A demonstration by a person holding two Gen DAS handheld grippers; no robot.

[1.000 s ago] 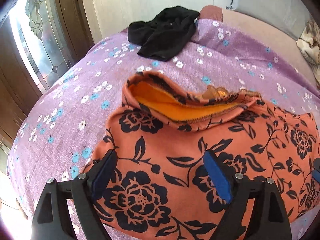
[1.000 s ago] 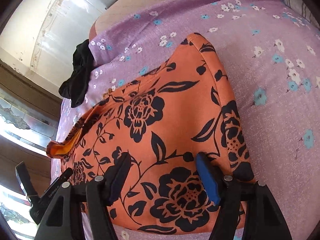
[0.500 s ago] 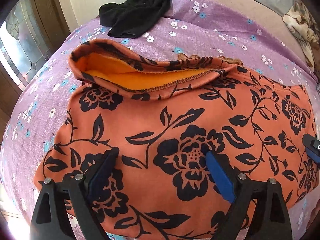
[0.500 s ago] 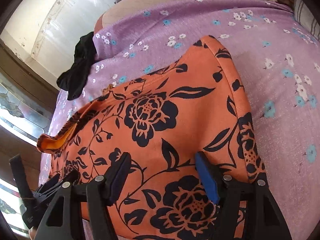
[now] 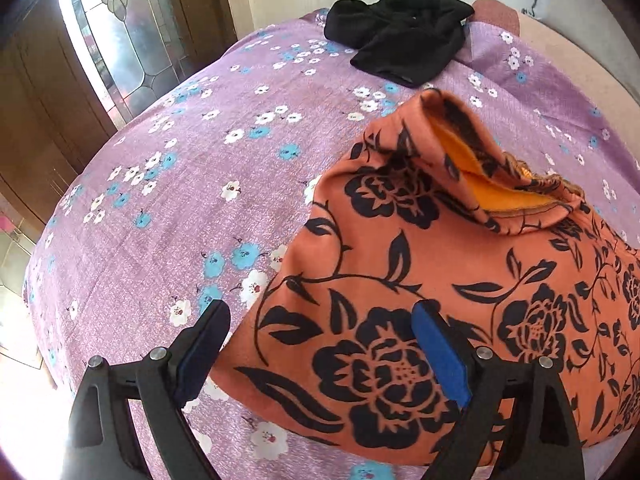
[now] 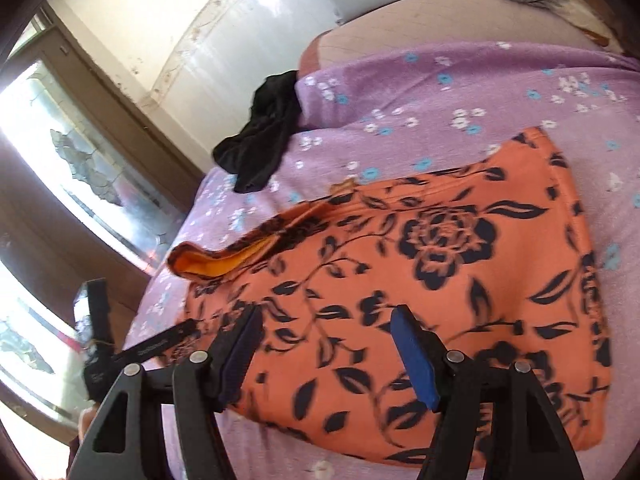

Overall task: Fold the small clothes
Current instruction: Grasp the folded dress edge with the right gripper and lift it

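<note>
**On the purple bedsheet: orange garment waits for its fold**

On the purple flowered bedsheet [image 5: 168, 216] lies the orange garment [image 5: 460, 288] with black roses, mostly flat. Its waistband [image 5: 496, 184] at the far end is turned up, so the plain orange inside shows. A black garment [image 5: 400, 36] lies in a heap well apart, near the far edge of the bed.

The left gripper [image 5: 320, 348] stands with its fingers spread over the near left edge of the orange cloth; one finger is over the sheet, the other over the cloth, and nothing is pinched. The right gripper [image 6: 328, 356] is also spread, above the near part of the garment, and holds nothing. In the right wrist view the left tool is seen just beside the cloth's left edge.

I judge that the step in hand is to take the near edge for a fold. To do it well, each gripper should come down on a near corner, catch both layers together, and close firmly. Then both should lift evenly and carry the edge toward the waistband, so the cloth does not twist. The turned-up waistband is better flattened first, otherwise the fold will be lumpy.
</note>
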